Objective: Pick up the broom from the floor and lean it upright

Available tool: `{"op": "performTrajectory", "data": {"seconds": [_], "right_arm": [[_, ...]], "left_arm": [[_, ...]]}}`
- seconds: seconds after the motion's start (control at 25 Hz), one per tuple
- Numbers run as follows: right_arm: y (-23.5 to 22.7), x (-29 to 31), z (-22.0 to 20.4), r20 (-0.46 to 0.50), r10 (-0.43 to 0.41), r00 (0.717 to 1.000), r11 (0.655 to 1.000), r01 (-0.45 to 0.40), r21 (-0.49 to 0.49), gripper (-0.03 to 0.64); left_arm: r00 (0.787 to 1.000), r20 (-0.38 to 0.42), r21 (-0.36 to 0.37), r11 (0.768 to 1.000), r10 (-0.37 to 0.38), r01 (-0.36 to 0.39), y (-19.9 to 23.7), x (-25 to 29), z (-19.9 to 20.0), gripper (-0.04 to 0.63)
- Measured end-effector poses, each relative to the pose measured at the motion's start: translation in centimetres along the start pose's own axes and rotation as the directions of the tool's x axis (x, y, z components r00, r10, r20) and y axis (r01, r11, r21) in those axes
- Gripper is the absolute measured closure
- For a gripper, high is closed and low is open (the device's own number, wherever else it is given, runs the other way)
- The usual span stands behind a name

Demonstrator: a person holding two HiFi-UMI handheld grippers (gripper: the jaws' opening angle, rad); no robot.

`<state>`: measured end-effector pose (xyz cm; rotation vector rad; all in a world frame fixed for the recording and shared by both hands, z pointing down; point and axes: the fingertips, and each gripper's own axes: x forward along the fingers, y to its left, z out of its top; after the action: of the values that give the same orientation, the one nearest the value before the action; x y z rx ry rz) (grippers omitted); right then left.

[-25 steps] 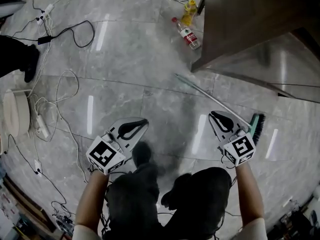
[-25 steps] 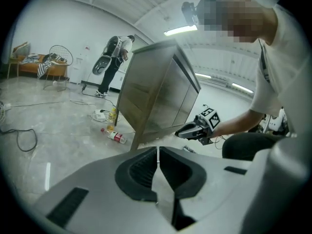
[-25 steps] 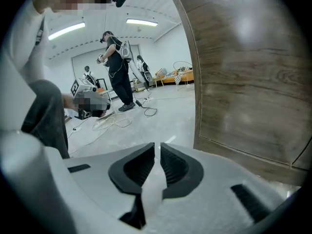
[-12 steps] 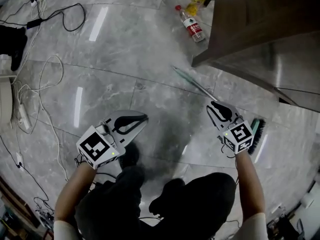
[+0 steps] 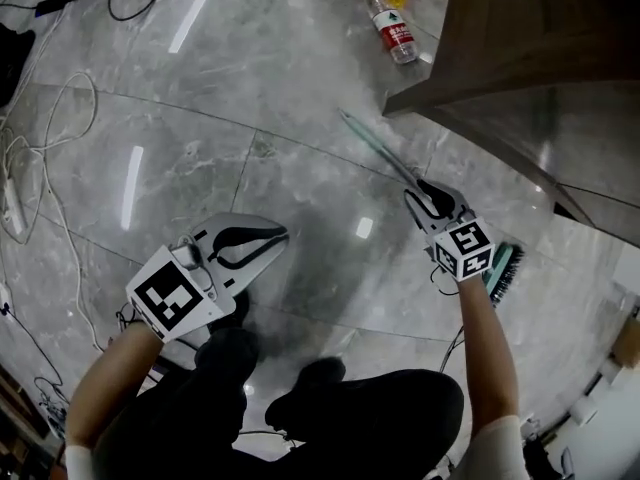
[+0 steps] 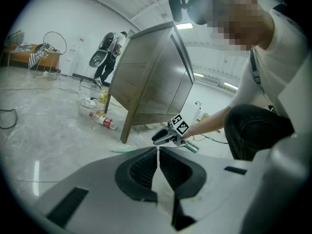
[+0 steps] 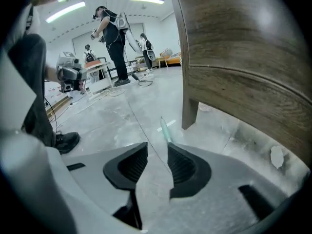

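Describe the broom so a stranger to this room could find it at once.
Start at the big wooden cabinet on the grey marble floor. By its leg lies the broom: a long pale-green handle ending in a dark bristle head. Only it is long, thin and straight; the nearby bottle is stubby.

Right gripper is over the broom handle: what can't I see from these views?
- Broom handle's middle: head view, under the right gripper, whose jaws have just been opening, nothing seen between them.
- Same stretch: right gripper view, behind its right jaw.
- Broom head: head view, partly behind that gripper's cube.
- Cabinet: head view, cut off by the top edge.
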<state>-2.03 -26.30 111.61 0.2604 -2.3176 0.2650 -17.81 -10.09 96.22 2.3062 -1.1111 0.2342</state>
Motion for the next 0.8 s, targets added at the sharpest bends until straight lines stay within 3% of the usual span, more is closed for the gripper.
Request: {"op": "performTrajectory", "data": {"seconds": [0.52,0.8], "right_arm": [[-4.6,6.9,-6.6,-0.153,-0.024,0.988,0.999,0.019,-0.032,0.453],[-4.7,7.6,-7.9,-0.239,-0.028,0.971,0.991,-0.005,-0.134,0.52]], "left_arm": [[0.996,-0.052,0.048,0.996,-0.071,0.074,-2.0,2.3,-2.9,0.581],[0.996,-0.069,0.029,0.998,-0.055,0.057,-1.8,1.7,-4.0,0.581]]}}
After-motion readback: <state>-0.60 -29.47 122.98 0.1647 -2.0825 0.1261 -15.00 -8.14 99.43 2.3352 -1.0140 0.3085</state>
